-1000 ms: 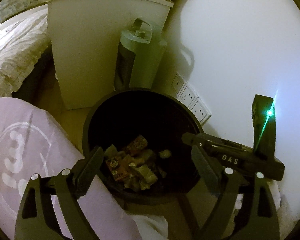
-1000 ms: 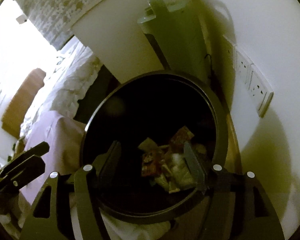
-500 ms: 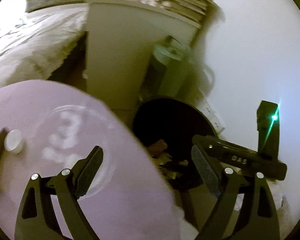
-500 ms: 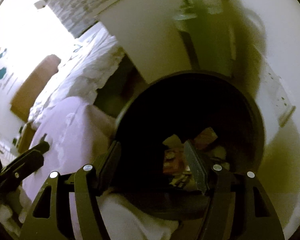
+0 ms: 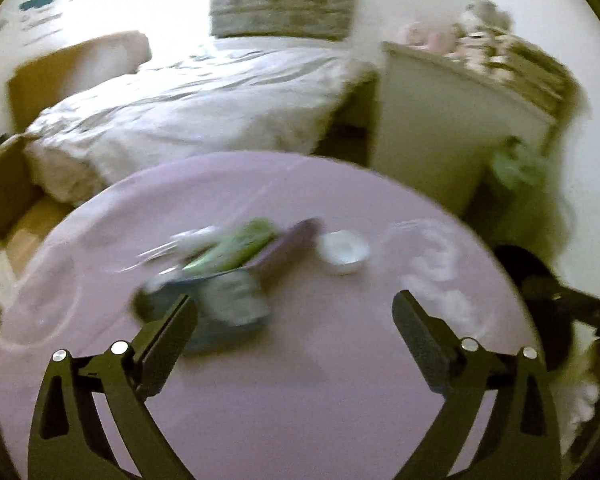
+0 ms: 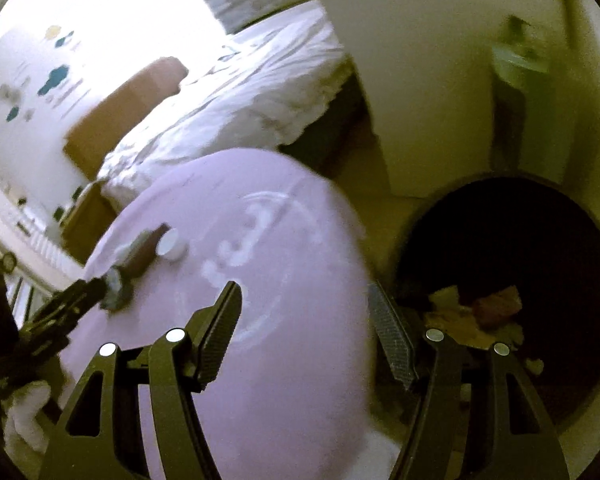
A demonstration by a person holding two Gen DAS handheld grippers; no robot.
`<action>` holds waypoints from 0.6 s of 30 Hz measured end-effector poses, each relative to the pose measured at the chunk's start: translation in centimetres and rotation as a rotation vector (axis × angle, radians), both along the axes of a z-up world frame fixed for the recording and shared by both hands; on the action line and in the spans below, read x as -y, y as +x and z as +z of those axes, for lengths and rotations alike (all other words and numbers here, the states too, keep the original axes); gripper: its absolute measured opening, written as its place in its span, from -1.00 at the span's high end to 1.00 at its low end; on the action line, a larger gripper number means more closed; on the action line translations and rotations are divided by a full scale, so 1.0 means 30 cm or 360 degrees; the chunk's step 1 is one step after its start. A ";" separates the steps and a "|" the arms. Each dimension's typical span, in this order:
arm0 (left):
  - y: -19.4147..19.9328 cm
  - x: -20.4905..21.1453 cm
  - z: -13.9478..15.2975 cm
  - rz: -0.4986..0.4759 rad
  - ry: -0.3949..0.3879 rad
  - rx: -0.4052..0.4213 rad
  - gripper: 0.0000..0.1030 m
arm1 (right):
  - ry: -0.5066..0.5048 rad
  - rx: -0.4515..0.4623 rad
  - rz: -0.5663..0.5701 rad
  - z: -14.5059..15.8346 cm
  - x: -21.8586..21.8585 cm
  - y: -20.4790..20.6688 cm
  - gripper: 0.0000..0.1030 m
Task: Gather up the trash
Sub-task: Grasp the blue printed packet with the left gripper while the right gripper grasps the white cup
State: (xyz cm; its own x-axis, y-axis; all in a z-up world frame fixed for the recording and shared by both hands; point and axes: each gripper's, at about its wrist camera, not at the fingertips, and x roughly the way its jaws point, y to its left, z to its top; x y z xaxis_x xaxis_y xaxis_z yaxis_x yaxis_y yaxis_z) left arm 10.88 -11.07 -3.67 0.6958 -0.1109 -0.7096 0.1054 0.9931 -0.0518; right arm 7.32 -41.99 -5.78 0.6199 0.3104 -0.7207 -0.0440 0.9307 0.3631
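Note:
A round pink table (image 5: 320, 380) carries a blurred pile of trash: a green wrapper (image 5: 236, 250), a purple wrapper (image 5: 288, 250), a crumpled blue-grey packet (image 5: 224, 308) and a small white cap (image 5: 342, 250). My left gripper (image 5: 294, 324) is open and empty above the table, just short of the pile. My right gripper (image 6: 304, 320) is open and empty over the table edge (image 6: 352, 280), beside the black trash bin (image 6: 512, 248) with wrappers (image 6: 480, 312) at its bottom. The cap (image 6: 171, 245) and wrappers also show in the right wrist view.
A bed with white bedding (image 5: 204, 96) lies behind the table. A white cabinet (image 5: 452, 120) with books on top stands at the right by a green appliance (image 6: 520, 68). A cardboard box (image 5: 4, 192) sits at the left.
Both grippers have swung left, away from the bin toward the pink table. The left view went from the bin to the trash pile on the table. Both stay open.

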 end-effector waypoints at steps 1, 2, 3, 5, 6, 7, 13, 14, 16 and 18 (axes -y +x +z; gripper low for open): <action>0.012 -0.032 -0.006 0.0034 -0.0002 -0.0020 -0.89 | -0.0001 0.0000 0.0032 0.002 -0.032 0.015 -0.28; 0.018 -0.070 -0.018 0.0094 -0.0012 -0.0044 -0.89 | -0.0006 0.0000 0.0066 0.006 -0.067 0.033 -0.28; 0.024 -0.101 -0.028 0.0140 -0.0024 -0.0060 -0.89 | -0.0011 0.0001 0.0090 0.008 -0.091 0.043 -0.28; 0.035 -0.150 -0.043 0.0198 -0.0053 -0.0087 -0.89 | -0.0022 -0.0001 0.0147 0.011 -0.148 0.066 -0.28; 0.039 -0.165 -0.049 0.0212 -0.0068 -0.0098 -0.89 | -0.0030 -0.0002 0.0183 0.013 -0.181 0.082 -0.28; 0.046 -0.177 -0.054 0.0220 -0.0080 -0.0110 -0.89 | -0.0041 -0.0001 0.0216 0.014 -0.212 0.098 -0.28; 0.063 -0.188 -0.070 0.0218 -0.0106 -0.0129 -0.89 | -0.0124 -0.0023 0.0371 0.003 -0.372 0.202 -0.28; 0.061 -0.188 -0.071 0.0215 -0.0104 -0.0129 -0.89 | -0.0135 -0.0029 0.0388 -0.001 -0.387 0.217 -0.28; 0.060 -0.178 -0.075 0.0213 -0.0094 -0.0134 -0.89 | -0.0175 -0.0039 0.0432 -0.011 -0.438 0.258 -0.28; 0.062 -0.173 -0.077 0.0210 -0.0092 -0.0141 -0.89 | -0.0217 -0.0047 0.0472 -0.026 -0.482 0.292 -0.28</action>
State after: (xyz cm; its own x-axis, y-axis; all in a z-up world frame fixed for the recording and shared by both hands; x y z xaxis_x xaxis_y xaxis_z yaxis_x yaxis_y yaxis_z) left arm 12.76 -5.87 -5.99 0.6418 -0.0649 -0.7641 -0.0336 0.9931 -0.1126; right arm 16.07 -27.53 -6.55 0.4951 0.3738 -0.7843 -0.3116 0.9190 0.2414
